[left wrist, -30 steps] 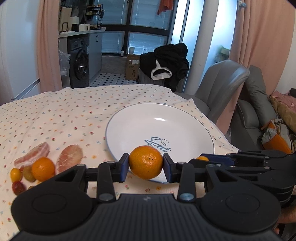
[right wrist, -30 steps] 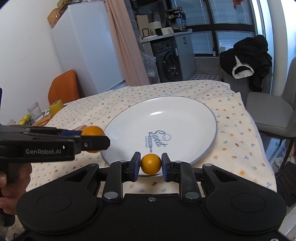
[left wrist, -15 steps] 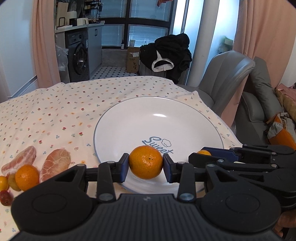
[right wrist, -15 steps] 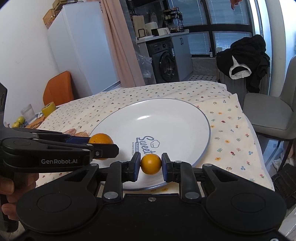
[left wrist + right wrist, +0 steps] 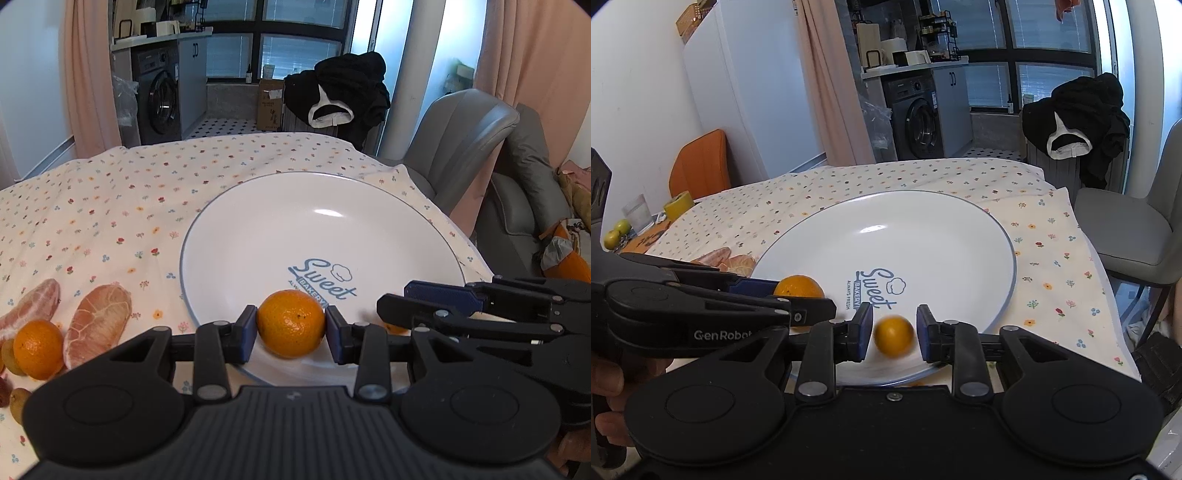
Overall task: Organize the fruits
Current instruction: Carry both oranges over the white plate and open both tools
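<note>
A big white plate (image 5: 369, 206) is seen on a flowery cloth (image 5: 110, 192). Both tools are held over its near edge.

The left gripper (image 5: 291, 326) is squeezed onto an orange (image 5: 291, 323). The orange is pinched on its two sides by the blue pads (image 5: 246, 334), and it is held just above the near part of the plate.

The right gripper (image 5: 893, 328) is let go. A gap is seen on each side of the small orange fruit (image 5: 893, 331) between its pads. The small fruit looks blurry, so it is probably dropping or rolling onto the plate.

More fruit is left on the cloth to the left: two peeled pink pieces (image 5: 98, 321), another orange (image 5: 38, 349) and some little fruits at the edge.

The oranges are probably light and round, so they can be rolled away easily on the smooth plate. The skin is a bit soft, so a gentle squeeze is enough. An orange is best held across its widest middle. It should be set down low, not dropped. The peeled pieces look soft and wet, and could be squashed if they are squeezed hard.
</note>
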